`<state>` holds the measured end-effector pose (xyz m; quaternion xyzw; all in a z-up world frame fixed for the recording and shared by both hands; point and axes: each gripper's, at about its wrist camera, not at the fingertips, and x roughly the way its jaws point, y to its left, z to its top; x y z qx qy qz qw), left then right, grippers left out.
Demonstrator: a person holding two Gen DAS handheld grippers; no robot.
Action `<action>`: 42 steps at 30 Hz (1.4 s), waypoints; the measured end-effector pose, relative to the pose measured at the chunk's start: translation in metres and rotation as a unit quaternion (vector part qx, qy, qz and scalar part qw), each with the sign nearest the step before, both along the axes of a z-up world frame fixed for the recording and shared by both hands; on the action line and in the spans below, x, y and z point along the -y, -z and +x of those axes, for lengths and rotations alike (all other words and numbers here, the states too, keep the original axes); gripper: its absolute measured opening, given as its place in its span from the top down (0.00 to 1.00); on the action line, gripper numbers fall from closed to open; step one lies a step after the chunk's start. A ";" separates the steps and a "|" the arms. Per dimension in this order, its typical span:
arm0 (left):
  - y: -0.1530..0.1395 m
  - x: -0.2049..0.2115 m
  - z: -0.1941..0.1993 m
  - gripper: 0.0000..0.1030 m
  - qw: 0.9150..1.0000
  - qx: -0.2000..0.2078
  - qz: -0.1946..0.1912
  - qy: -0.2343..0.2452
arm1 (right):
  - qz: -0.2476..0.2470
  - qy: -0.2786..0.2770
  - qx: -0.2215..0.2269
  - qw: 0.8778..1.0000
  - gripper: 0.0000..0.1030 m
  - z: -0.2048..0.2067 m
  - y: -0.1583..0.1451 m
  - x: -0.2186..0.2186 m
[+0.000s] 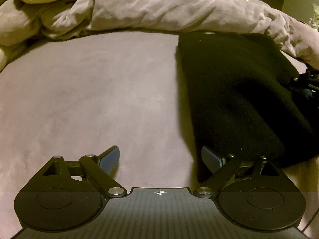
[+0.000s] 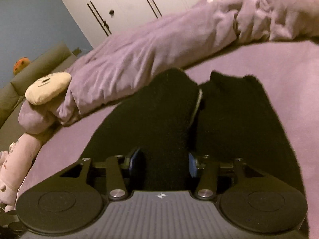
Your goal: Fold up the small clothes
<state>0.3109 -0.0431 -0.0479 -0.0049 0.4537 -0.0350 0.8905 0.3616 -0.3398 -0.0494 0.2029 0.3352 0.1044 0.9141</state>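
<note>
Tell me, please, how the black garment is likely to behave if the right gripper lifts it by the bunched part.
The black garment looks like soft, fuzzy knit, so it would probably droop and unfold rather than keep its shape. The right gripper pinches only a narrow bunch, so the rest likely drags across the bed sheet. It seems unlikely to slip.

black garment point(image 1: 235, 91): fuzzy, matt knit cloth
bed sheet point(image 1: 89, 99): smooth, matt mauve cloth
duvet point(image 1: 159, 10), behind the garment: crumpled soft cloth
left gripper point(image 1: 160, 157): matt black plastic, shiny metal pivots, ribbed blue pads
wardrobe doors point(image 2: 127, 2), beyond the duvet: smooth, pale
</note>
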 end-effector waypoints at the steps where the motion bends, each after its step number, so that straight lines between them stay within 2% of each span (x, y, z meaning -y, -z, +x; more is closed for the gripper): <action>1: -0.001 0.001 -0.001 0.09 1.000 0.000 0.002 0.002 | -0.018 -0.003 0.010 1.000 0.80 -0.001 -0.004 -0.004; 4: -0.008 0.001 -0.002 0.09 1.000 0.007 0.005 0.007 | -0.102 0.005 0.048 0.994 0.82 -0.011 -0.021 -0.014; 7: -0.019 0.001 -0.005 0.08 1.000 0.022 0.000 0.015 | -0.146 0.036 0.079 0.986 0.83 -0.028 -0.031 -0.006; 9: -0.024 0.004 -0.006 0.07 0.999 0.031 0.004 0.021 | -0.177 0.054 0.077 0.980 0.83 -0.035 -0.027 0.002; 11: -0.024 0.006 -0.003 0.07 0.999 0.033 0.008 0.021 | -0.182 0.072 0.052 0.979 0.83 -0.039 -0.013 0.016; 13: -0.020 0.009 0.000 0.07 1.000 0.024 0.002 0.020 | -0.177 0.070 0.008 0.982 0.80 -0.035 0.015 0.028; 14: -0.018 0.011 0.002 0.07 1.000 0.018 -0.002 0.020 | -0.177 0.067 0.009 0.982 0.79 -0.037 0.024 0.030; 16: -0.015 0.016 0.002 0.07 1.000 0.013 -0.002 0.024 | -0.185 0.066 0.028 0.980 0.75 -0.042 0.023 0.029; 18: -0.013 0.019 -0.001 0.07 0.999 0.014 0.007 0.028 | -0.164 0.072 0.030 0.983 0.61 -0.044 0.012 0.031; 19: -0.012 0.020 -0.001 0.07 0.999 0.014 0.009 0.028 | -0.157 0.079 0.034 0.984 0.49 -0.047 0.006 0.033; 20: -0.012 0.020 -0.002 0.07 0.999 0.014 0.012 0.027 | -0.154 0.082 0.042 0.984 0.43 -0.050 0.001 0.032; 22: -0.011 0.019 -0.001 0.07 1.000 0.013 0.013 0.025 | -0.146 0.087 0.051 0.984 0.40 -0.060 -0.005 0.037; 25: -0.010 0.020 0.000 0.07 1.000 0.011 0.009 0.022 | -0.117 0.091 0.042 0.988 0.29 -0.070 -0.003 0.047; 29: -0.010 0.025 -0.001 0.07 1.000 0.010 0.006 0.025 | -0.029 0.075 0.014 0.997 0.29 -0.070 0.008 0.058; 30: -0.010 0.024 0.000 0.07 1.000 0.010 0.006 0.027 | 0.002 0.069 0.004 0.998 0.29 -0.067 0.012 0.060; 33: -0.011 0.021 -0.002 0.07 1.000 0.008 0.002 0.028 | 0.052 0.063 -0.016 0.996 0.27 -0.059 0.025 0.061; 36: -0.012 0.018 -0.003 0.07 1.000 0.005 -0.001 0.030 | 0.085 0.067 -0.016 0.994 0.32 -0.057 0.030 0.064; 37: -0.012 0.018 -0.003 0.07 1.000 0.005 -0.002 0.030 | 0.094 0.065 -0.014 0.993 0.43 -0.057 0.031 0.064; 38: -0.012 0.017 -0.003 0.07 1.000 0.004 -0.004 0.030 | 0.102 0.060 -0.013 0.993 0.50 -0.056 0.030 0.066; 40: -0.011 0.018 -0.004 0.07 1.000 0.002 -0.008 0.027 | 0.108 0.064 -0.014 0.992 0.48 -0.054 0.029 0.066; 42: -0.010 0.019 -0.004 0.07 1.000 0.000 -0.009 0.027 | 0.105 0.066 -0.018 0.992 0.42 -0.050 0.029 0.064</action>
